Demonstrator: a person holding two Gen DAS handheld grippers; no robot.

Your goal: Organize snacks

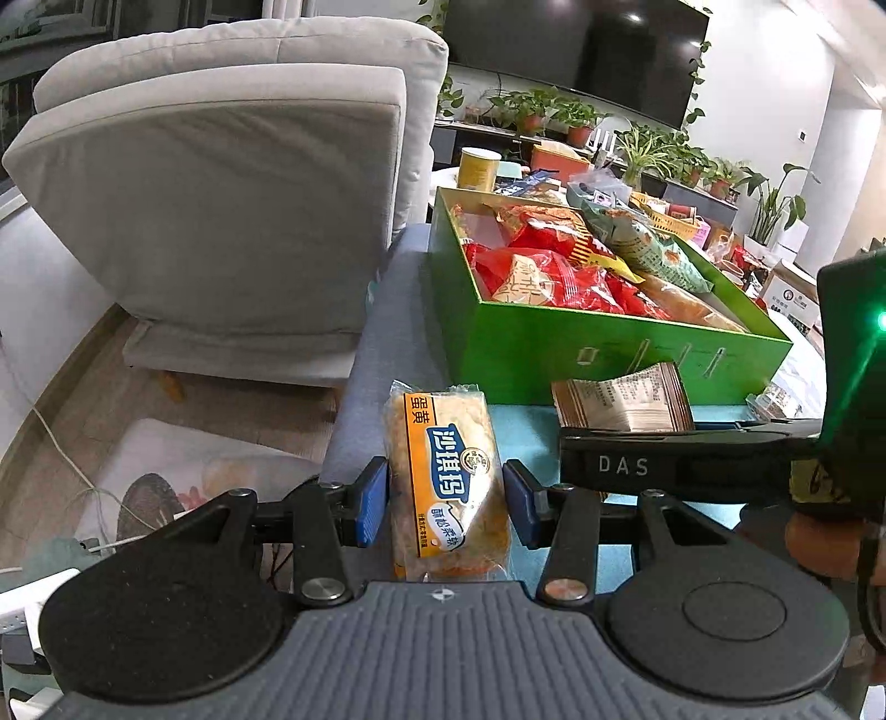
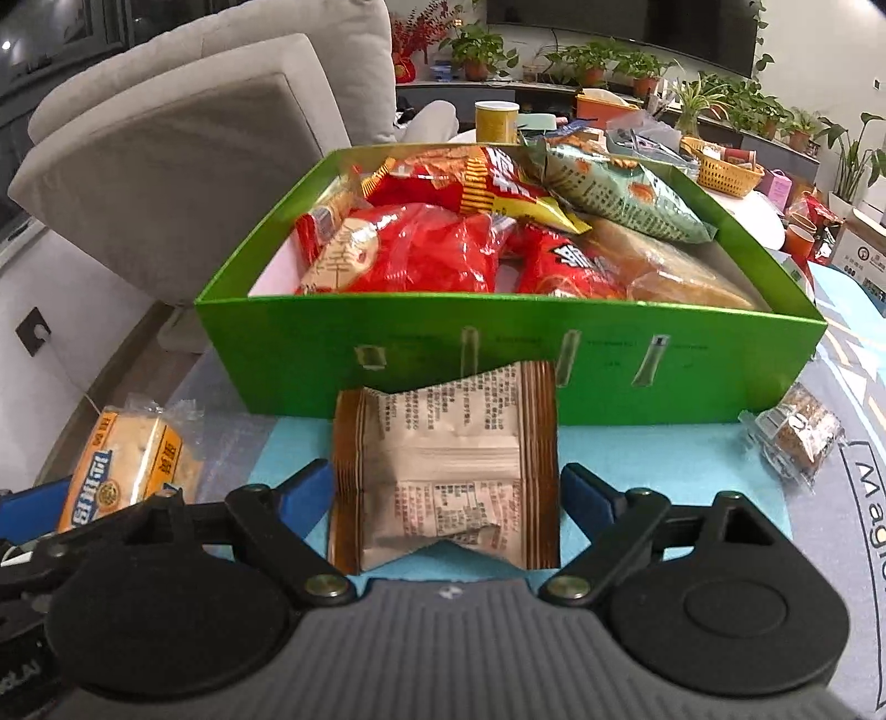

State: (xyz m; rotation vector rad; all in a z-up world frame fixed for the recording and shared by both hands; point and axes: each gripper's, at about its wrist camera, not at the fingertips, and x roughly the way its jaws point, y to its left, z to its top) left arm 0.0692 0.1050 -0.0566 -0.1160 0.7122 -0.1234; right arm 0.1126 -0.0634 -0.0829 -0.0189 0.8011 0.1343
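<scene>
A yellow-labelled sachima cake packet (image 1: 448, 487) sits lengthwise between the blue pads of the left gripper (image 1: 447, 498), the pads pressed to its two long sides, a grip that would keep the soft wrapper from twisting. Beside it, the right gripper (image 2: 448, 493) is closed on a brown-edged paper snack sachet (image 2: 443, 471) turned print side up, its pads against the striped side seams and its top edge crumpled. Both packets are held just in front of the near wall of the green cardboard box (image 2: 498, 354), low over the light-blue mat (image 2: 692, 448), and judging by that position they are about to be lifted over the wall and dropped in.

The box is already heaped: red snack bags (image 2: 421, 249) at the front, a pale green chip bag (image 2: 620, 194) lying across the far right corner, a clear-wrapped bread loaf (image 2: 681, 271) along the right wall. Room looks tight, so the free pocket at the front left corner seems the likeliest landing spot.

One small clear-wrapped cereal bar (image 2: 797, 437) lies on the mat to the right of the box, not yet gathered. A grey sofa (image 1: 221, 194) stands to the left; a yellow canister (image 2: 496, 121) and potted plants (image 2: 482, 50) fill the background.
</scene>
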